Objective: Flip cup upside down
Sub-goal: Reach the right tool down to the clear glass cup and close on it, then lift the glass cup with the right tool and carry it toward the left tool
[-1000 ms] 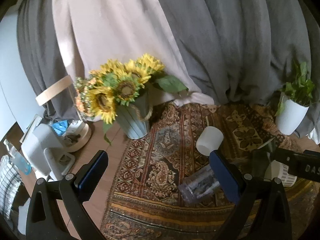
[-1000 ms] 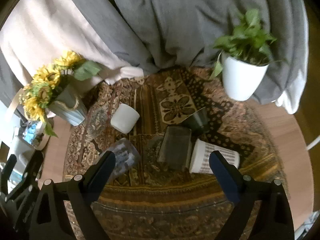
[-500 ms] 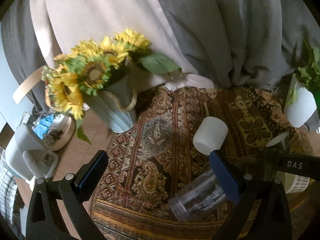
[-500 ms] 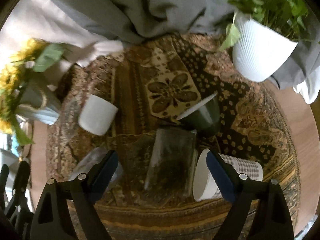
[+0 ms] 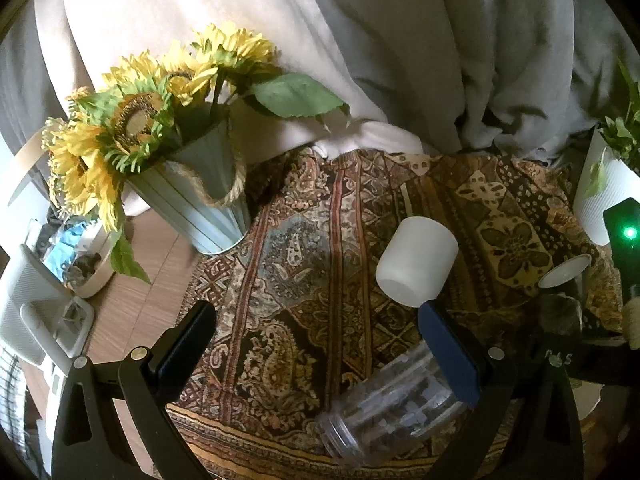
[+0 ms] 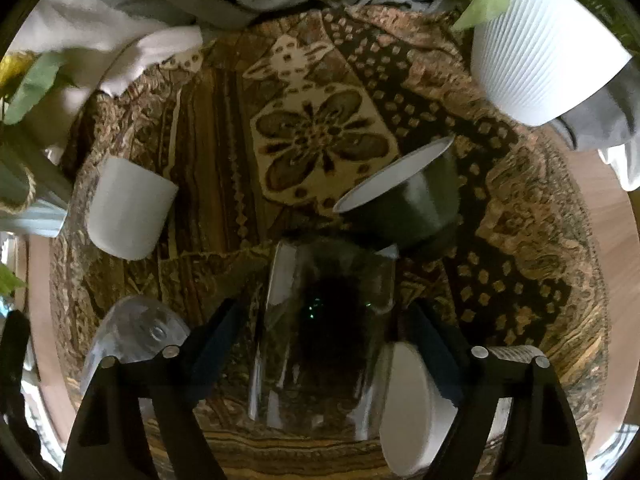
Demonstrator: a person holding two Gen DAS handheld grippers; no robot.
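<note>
Right gripper (image 6: 324,344) straddled the clear glass cup (image 6: 320,320) lying on its side on the patterned rug (image 6: 320,136), jaws spread and not yet touching it.

The glass looked rigid, smooth, likely slippery and breakable, so a firm hold across its mid-body seemed wisest. The right wrist view showed it near centre, between the blue pads, with a dark green cup (image 6: 412,204) just beyond and a white cup (image 6: 128,208) far left. Only the left wrist view showed the left gripper (image 5: 316,340), jaws wide and empty, a clear jar (image 5: 392,400) near its right finger, and the sunflower bucket (image 5: 200,200).
</note>
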